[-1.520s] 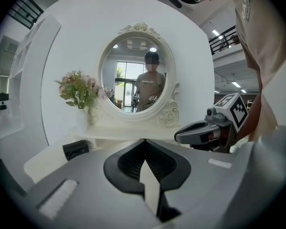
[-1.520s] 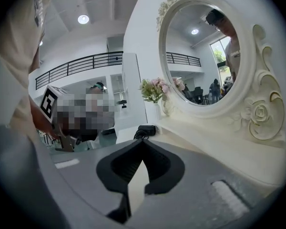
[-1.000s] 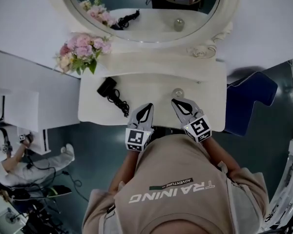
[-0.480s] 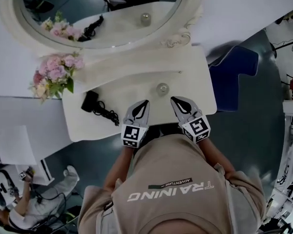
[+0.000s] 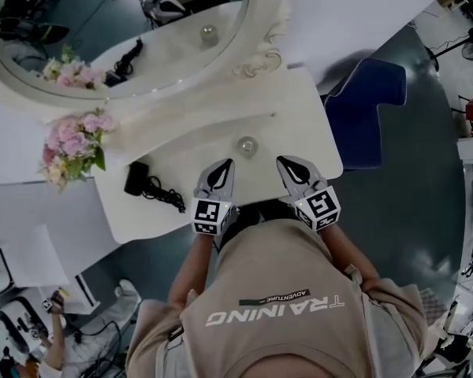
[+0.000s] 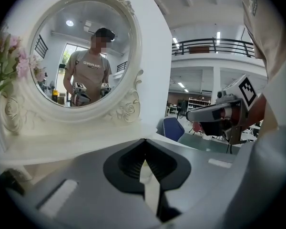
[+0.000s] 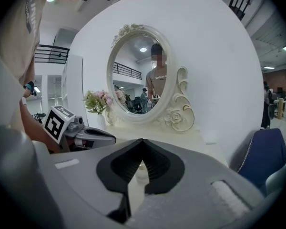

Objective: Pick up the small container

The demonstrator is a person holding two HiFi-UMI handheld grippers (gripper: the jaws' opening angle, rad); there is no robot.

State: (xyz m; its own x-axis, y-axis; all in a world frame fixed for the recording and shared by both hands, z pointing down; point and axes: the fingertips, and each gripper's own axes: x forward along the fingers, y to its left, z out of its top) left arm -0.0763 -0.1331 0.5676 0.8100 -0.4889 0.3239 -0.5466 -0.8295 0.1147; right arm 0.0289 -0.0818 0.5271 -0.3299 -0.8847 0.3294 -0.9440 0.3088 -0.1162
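The small container (image 5: 247,146), a round clear jar, stands on the white vanity table (image 5: 299,124) near its front edge. My left gripper (image 5: 224,164) and right gripper (image 5: 283,162) hover side by side over that edge. The jar lies just beyond them, between their tips and touching neither. In the left gripper view the left gripper's (image 6: 145,140) jaw tips meet with nothing held. The right gripper's (image 7: 142,140) jaws also meet at the tips, empty. Each gripper view shows the other gripper alongside: the right gripper (image 6: 214,114) and the left gripper (image 7: 93,136).
An oval mirror (image 5: 126,46) in an ornate white frame stands at the table's back. A pink flower bouquet (image 5: 71,144) sits at the left, with a black hair dryer and cord (image 5: 138,181) beside it. A blue chair (image 5: 363,109) stands right of the table.
The table and mirror have swung left and tilted in the head view. The jar was ahead of the right gripper's tip and now sits between both grippers. Both jaws stay shut.
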